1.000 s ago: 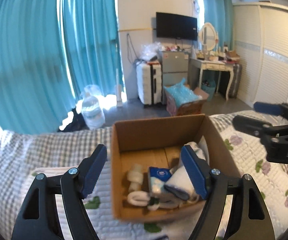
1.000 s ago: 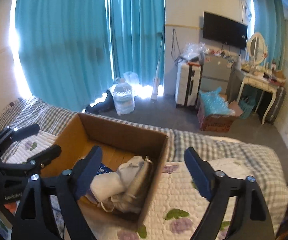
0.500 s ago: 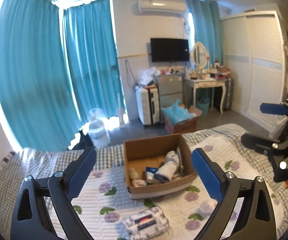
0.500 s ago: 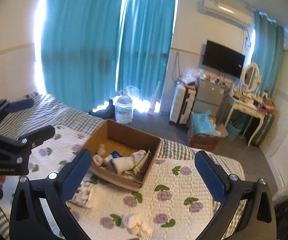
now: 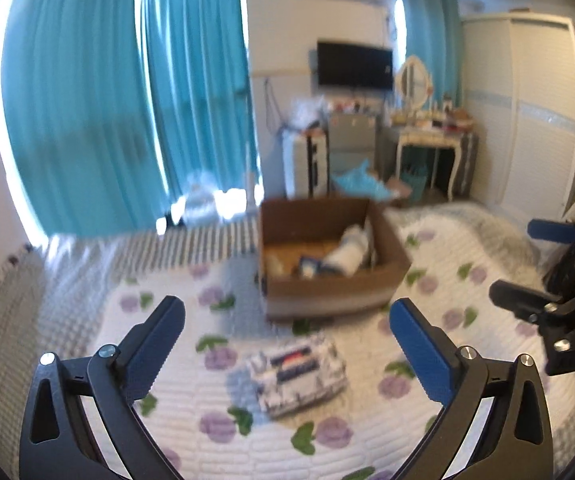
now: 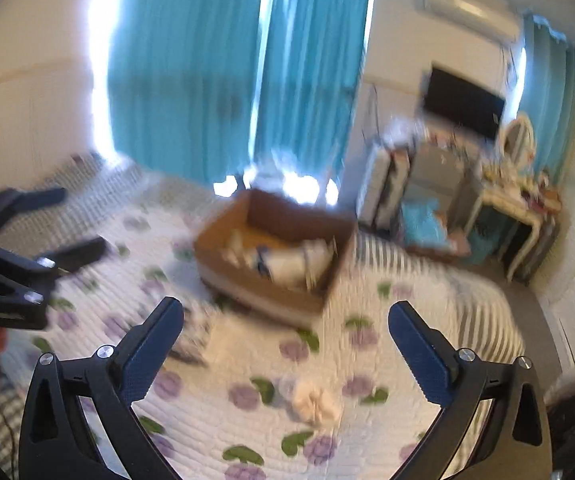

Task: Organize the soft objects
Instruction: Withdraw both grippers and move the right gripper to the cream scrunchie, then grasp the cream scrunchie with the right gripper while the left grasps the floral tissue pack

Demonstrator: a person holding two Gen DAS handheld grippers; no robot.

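A brown cardboard box (image 5: 327, 292) stands on the flowered quilt and holds rolled white cloth (image 5: 347, 254) and small packets. In front of it lies a patterned tissue pack (image 5: 297, 374), below my left gripper (image 5: 287, 320), which is open and empty. In the right wrist view the box (image 6: 271, 276) sits ahead of my right gripper (image 6: 285, 320), open and empty too. A small cream bundle of cloth (image 6: 315, 400) lies on the quilt between its fingers' line of sight. The other gripper shows at each view's side: the right gripper (image 5: 543, 268), the left gripper (image 6: 47, 228).
The bed's quilt (image 5: 191, 392) has a grey checked blanket (image 5: 15, 320) at the left edge. Beyond the bed are teal curtains (image 5: 127, 100), a white suitcase (image 5: 307, 164), a dressing table (image 5: 427, 136), a floor box with blue bags (image 5: 367, 184) and a wardrobe (image 5: 527, 112).
Both grippers have pulled back from the box and risen a little. Their jaws opened wider. The tissue pack and cream bundle have come into view on the quilt.
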